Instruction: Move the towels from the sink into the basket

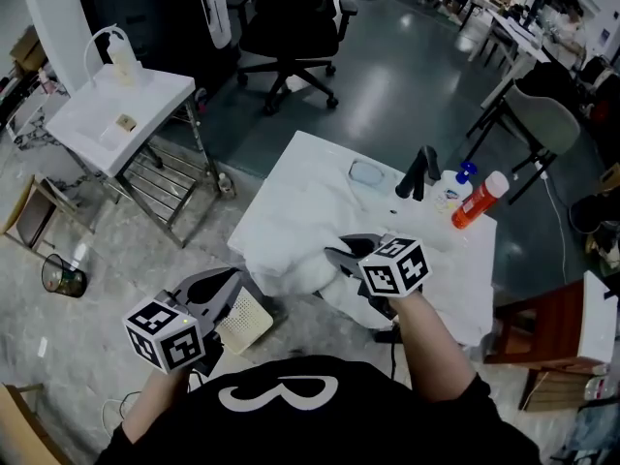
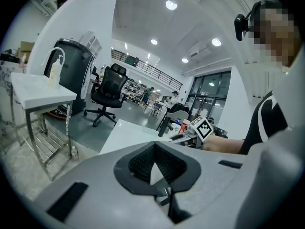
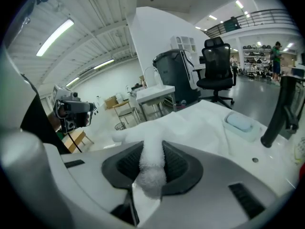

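A white fluffy towel (image 3: 151,168) is pinched between the pads of my right gripper (image 3: 152,149), which is shut on it. The head view puts this gripper (image 1: 341,256) over the front part of the white sink unit (image 1: 291,172), where the held towel (image 1: 308,277) joins a heap of more white towels (image 1: 320,211). My left gripper (image 1: 231,287) hangs low at the left, just above a white perforated basket (image 1: 248,322) on the floor. Its fingertips (image 2: 153,149) meet with nothing between them.
A black faucet (image 1: 417,172), a soap dish (image 1: 366,173), an orange bottle (image 1: 480,200) and a blue-capped bottle (image 1: 457,184) stand at the sink unit's far side. A white table on a metal frame (image 1: 116,114) is at the left, an office chair (image 1: 289,27) behind.
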Motion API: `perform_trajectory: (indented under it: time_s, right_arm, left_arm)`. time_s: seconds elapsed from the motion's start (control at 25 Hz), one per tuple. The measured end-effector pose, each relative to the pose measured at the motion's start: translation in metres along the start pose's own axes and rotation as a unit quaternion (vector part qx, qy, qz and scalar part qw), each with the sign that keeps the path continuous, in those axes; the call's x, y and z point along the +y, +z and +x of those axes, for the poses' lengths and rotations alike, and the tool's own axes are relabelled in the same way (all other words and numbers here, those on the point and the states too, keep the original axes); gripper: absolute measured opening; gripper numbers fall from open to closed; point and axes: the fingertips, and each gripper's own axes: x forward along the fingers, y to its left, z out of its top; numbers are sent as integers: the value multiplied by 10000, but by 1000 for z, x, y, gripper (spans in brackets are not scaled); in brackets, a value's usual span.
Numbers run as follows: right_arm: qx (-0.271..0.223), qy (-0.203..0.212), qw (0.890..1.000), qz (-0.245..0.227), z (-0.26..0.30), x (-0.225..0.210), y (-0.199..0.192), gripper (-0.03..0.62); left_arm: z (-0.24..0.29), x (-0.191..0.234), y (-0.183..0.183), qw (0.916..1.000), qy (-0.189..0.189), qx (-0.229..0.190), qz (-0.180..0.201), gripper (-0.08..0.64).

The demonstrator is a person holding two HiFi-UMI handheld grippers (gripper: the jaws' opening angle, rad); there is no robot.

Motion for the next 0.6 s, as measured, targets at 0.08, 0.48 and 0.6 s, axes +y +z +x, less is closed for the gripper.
perform_trajectory:
  time_s: [0.08, 0.48, 0.6]
  right_arm:
    - [-318, -61, 9994, 123, -10, 7, 18, 101]
    - [-1781, -358, 9833, 108, -61, 77, 120, 101]
    - [-2124, -370, 9765, 46, -73, 105, 147, 101]
  left_arm:
    - [-10, 3, 2, 10000, 8, -6, -22, 5]
    - [-78, 8, 8, 10000, -11, 4, 6, 6]
    - [-100, 13, 11, 10000, -1, -88, 6, 5]
